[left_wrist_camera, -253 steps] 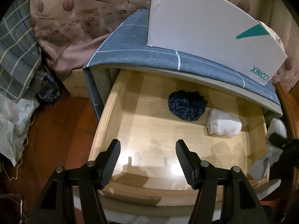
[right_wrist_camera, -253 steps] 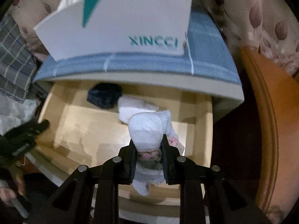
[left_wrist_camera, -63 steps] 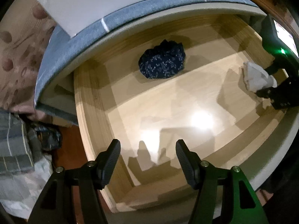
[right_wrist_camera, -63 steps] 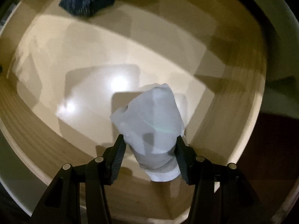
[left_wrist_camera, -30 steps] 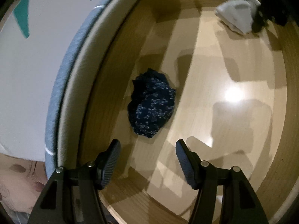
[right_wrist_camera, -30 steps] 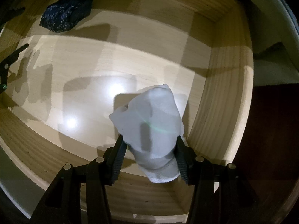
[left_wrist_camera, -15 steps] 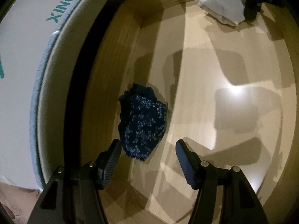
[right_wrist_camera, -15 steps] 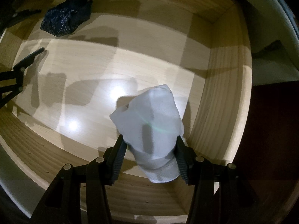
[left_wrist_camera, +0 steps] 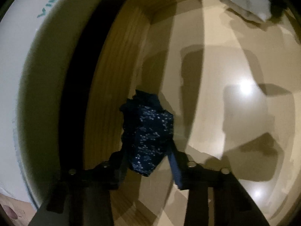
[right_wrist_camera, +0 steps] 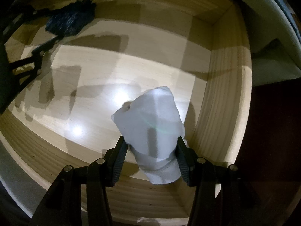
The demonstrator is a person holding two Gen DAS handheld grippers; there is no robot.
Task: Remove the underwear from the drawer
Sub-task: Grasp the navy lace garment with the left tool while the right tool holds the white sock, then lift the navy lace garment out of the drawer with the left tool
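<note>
A crumpled dark blue speckled underwear (left_wrist_camera: 148,131) lies by the back wall of the open wooden drawer (left_wrist_camera: 116,75). My left gripper (left_wrist_camera: 147,160) has its jaws closing around it, and both pads press into the cloth. From the right wrist view, the same dark underwear (right_wrist_camera: 69,20) and the left gripper (right_wrist_camera: 60,28) sit at the far left corner. My right gripper (right_wrist_camera: 151,150) is shut on a rolled white underwear (right_wrist_camera: 150,120), held just above the drawer floor near the right wall (right_wrist_camera: 225,94). That white bundle (left_wrist_camera: 246,1) shows at the top right of the left wrist view.
A white box with teal lettering (left_wrist_camera: 28,47) stands on the cabinet top above the drawer. A dark gap (left_wrist_camera: 79,94) runs between cabinet and drawer back. Dark floor (right_wrist_camera: 272,131) lies to the right of the drawer. Bright light spots glare on the drawer bottom.
My left gripper moved down onto the dark blue underwear and its jaws closed in from wide open onto the cloth. The right gripper and white bundle stayed put.
</note>
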